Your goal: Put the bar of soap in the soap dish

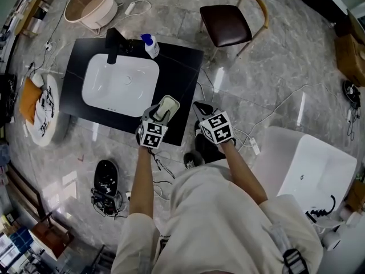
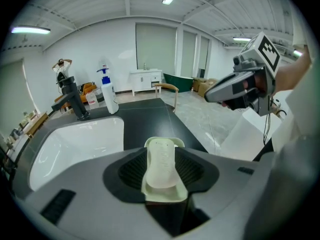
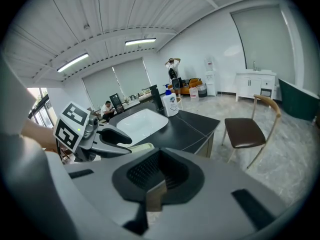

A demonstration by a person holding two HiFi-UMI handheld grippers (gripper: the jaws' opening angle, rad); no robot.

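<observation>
left gripper (image 1: 161, 116) is clamped on the soap dish (image 2: 165, 195), the bar of soap (image 2: 161, 165) lying in it, over the black counter (image 1: 182, 67). right gripper (image 1: 201, 107) has its jaws together, empty.

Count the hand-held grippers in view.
2. The left hand-held gripper, over the black countertop's near edge, grips a pale green soap dish; the right hand-held gripper hangs beside it, jaws together.

Grey marble floor (image 1: 285, 56), brown chair (image 1: 227, 24), ribbed white ceiling (image 3: 115, 19), strip lights (image 3: 140, 42), perhaps blinds (image 2: 155, 46)
</observation>
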